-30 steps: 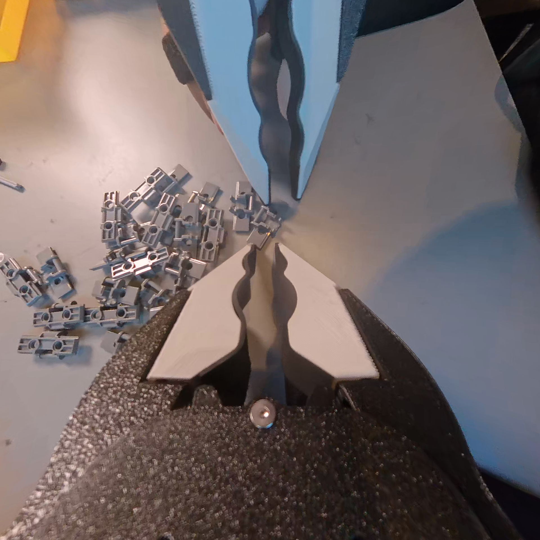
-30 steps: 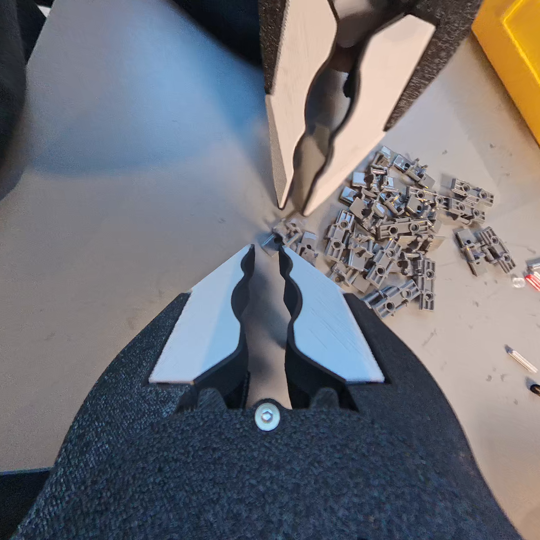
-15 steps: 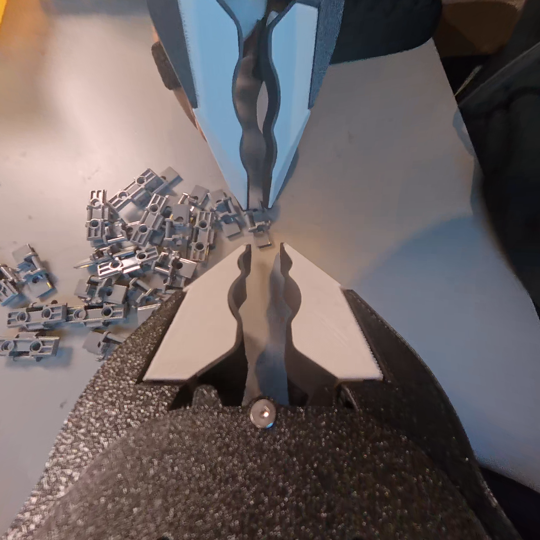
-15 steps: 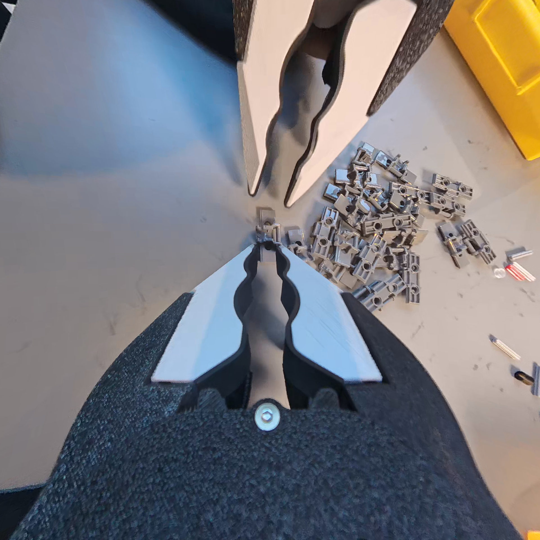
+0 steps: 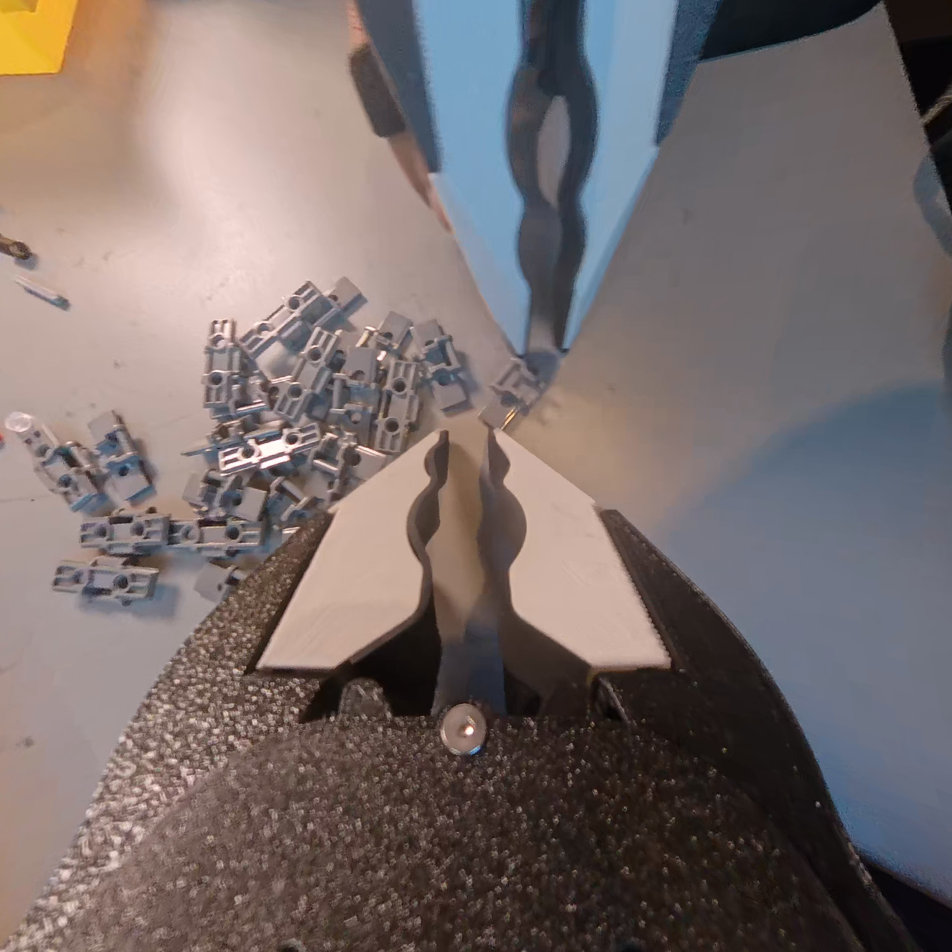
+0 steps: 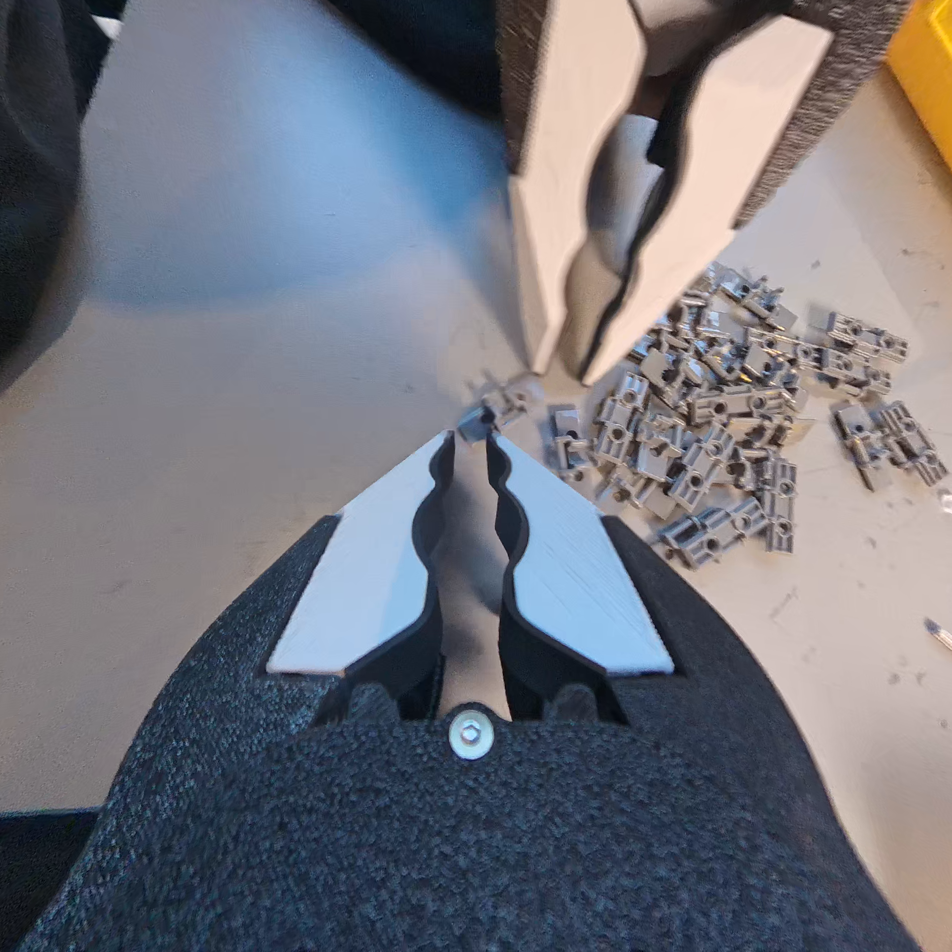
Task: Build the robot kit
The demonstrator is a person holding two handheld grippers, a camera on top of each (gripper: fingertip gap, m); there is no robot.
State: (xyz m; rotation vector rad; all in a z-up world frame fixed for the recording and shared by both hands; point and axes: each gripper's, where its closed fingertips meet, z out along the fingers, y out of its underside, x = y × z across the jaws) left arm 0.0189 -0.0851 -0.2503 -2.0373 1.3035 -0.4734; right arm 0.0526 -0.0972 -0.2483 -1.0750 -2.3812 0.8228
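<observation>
**Both tongs meet over one stray grey clip beside the pile**

Left wrist view. The left tongs [image 5: 466,438] sit low over the pale grey counter [image 5: 747,360], their two fingers parted by a narrow gap with nothing between them. Just ahead of the tips and slightly right lies a single grey clip [image 5: 512,389], tilted, apart from the rest. The right tongs [image 5: 543,347] come in from the far side, tips pointing down at the clip's far end; whether they touch it cannot be told through the blur. Left of the left tongs lies a pile of grey clips [image 5: 319,396], heaped and overlapping, with a smaller cluster [image 5: 92,463] farther left. A yellow box [image 5: 31,36] stands at the far left corner. A small pin [image 5: 41,292] lies well left of the pile.

Right wrist view. The right tongs [image 6: 470,438] show a narrow gap between their fingers and grip nothing. The single grey clip [image 6: 497,409] lies just beyond the tips, partly in line with the gap. The left tongs [image 6: 561,371] descend from the far side, slightly parted, tips just beyond and right of the clip. The pile of grey clips [image 6: 711,412] spreads right of the right tongs on the counter [image 6: 232,386]. A yellow box [image 6: 922,82] sits at the far right edge.
</observation>
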